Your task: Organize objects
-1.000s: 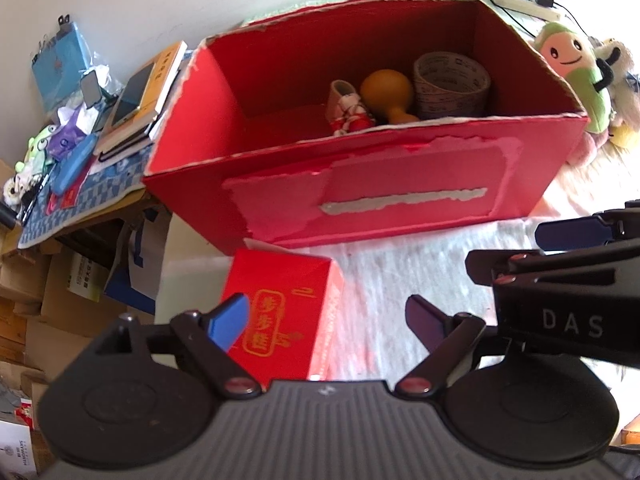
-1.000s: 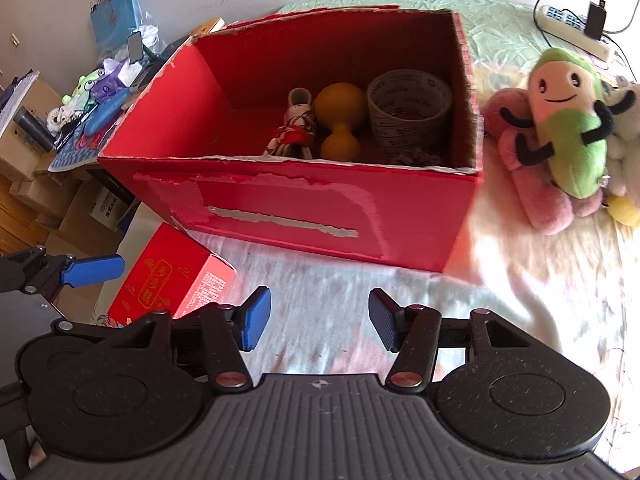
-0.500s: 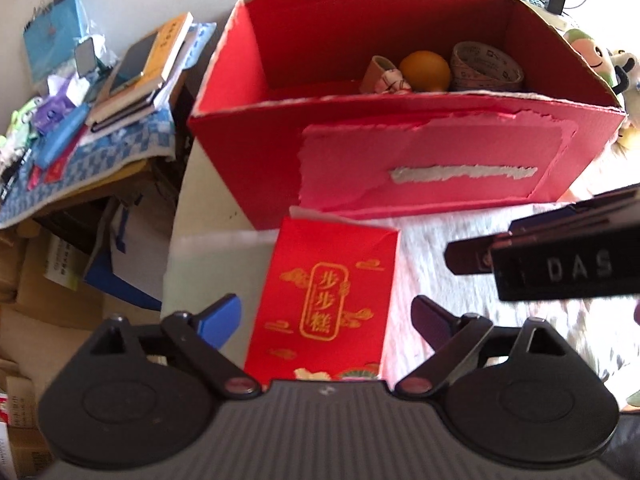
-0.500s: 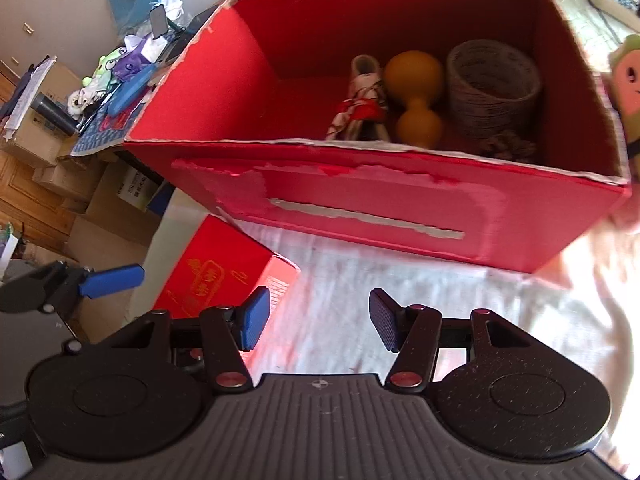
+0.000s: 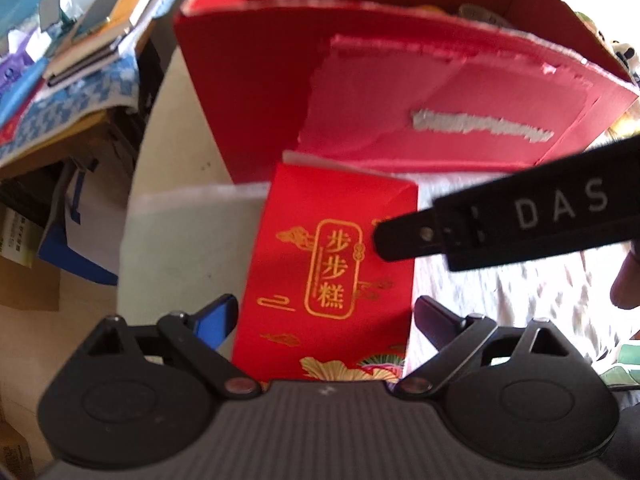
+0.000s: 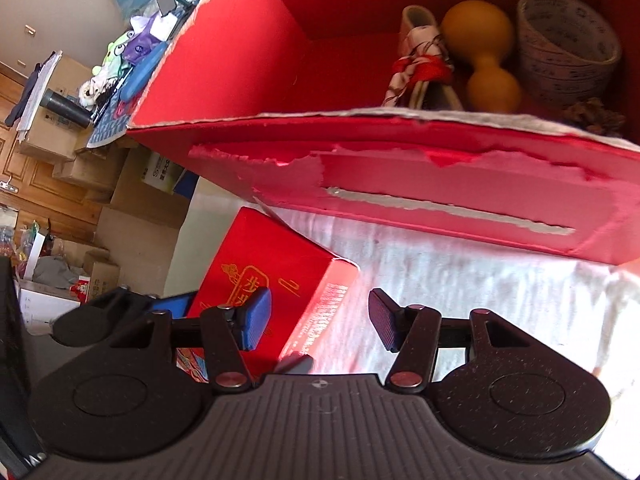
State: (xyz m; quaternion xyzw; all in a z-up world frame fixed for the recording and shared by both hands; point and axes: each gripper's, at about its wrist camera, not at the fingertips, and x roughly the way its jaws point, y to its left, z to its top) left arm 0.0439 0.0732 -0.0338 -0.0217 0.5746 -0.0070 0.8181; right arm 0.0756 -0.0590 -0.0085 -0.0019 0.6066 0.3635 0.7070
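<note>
My left gripper (image 5: 324,316) gapes wide astride the carton (image 5: 332,272) lying just before the bin (image 5: 248,80), ready to clamp; right gripper (image 6: 320,320) open, empty.

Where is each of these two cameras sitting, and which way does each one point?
Left wrist: rides the left tongs, looking along open fingers at the small red gift box; the right tongs' arm crosses in.
Right wrist: rides the right tongs, facing the big red box and the gourd inside; the left tongs show at left.
Shared: both boxes.
</note>
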